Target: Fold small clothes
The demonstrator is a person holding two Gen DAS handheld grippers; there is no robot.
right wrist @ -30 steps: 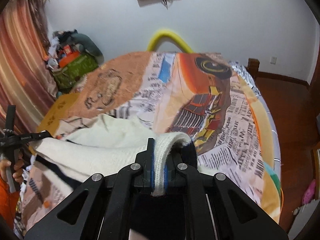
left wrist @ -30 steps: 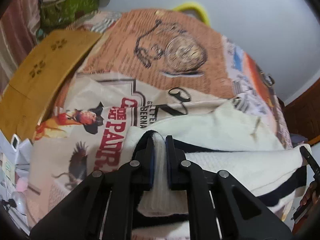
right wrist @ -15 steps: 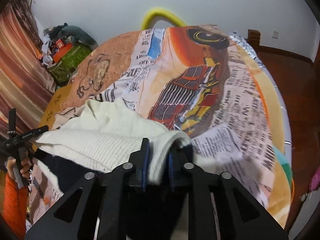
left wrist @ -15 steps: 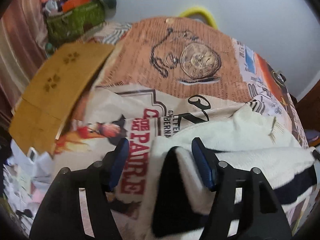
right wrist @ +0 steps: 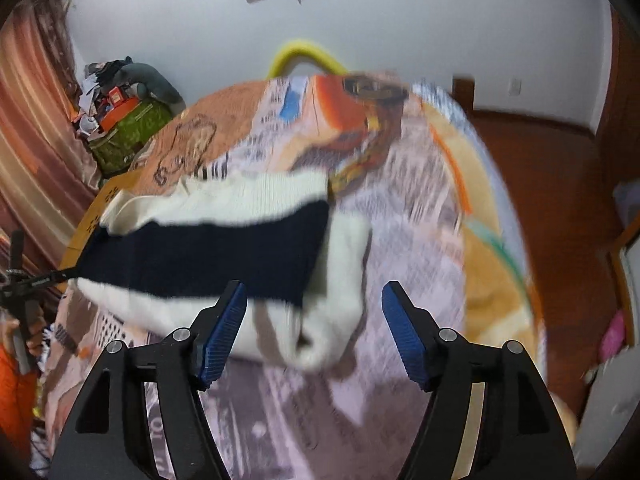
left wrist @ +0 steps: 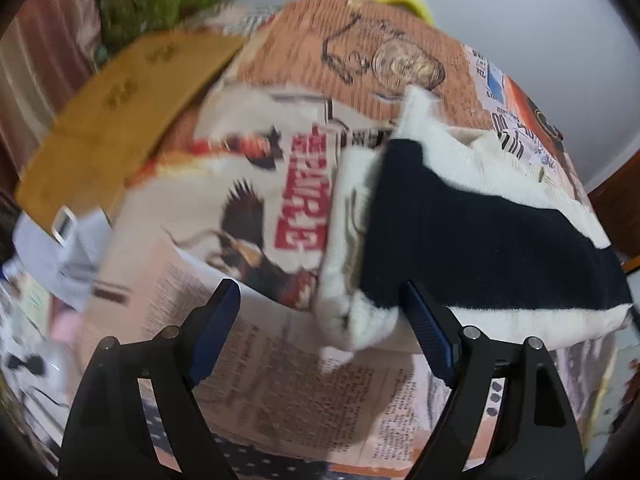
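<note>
A cream knit garment with a wide dark navy band (left wrist: 472,236) lies folded on the printed bedspread (left wrist: 248,380). My left gripper (left wrist: 324,332) is open and empty, just in front of the garment's near left corner. The same garment shows in the right wrist view (right wrist: 224,256), lying across the bedspread (right wrist: 400,240). My right gripper (right wrist: 314,332) is open and empty, its jaws wide apart just short of the garment's near right end. Both views are blurred by motion.
A wooden board (left wrist: 120,120) lies at the bed's left side. A green bag with clutter (right wrist: 124,136) stands by the curtain. A yellow hoop (right wrist: 308,58) rises behind the bed. Wooden floor (right wrist: 560,184) lies to the right.
Both grippers have let go of the garment and opened wide. They have drawn back toward me, and the garment now lies flat on the bed with the navy band on top.
</note>
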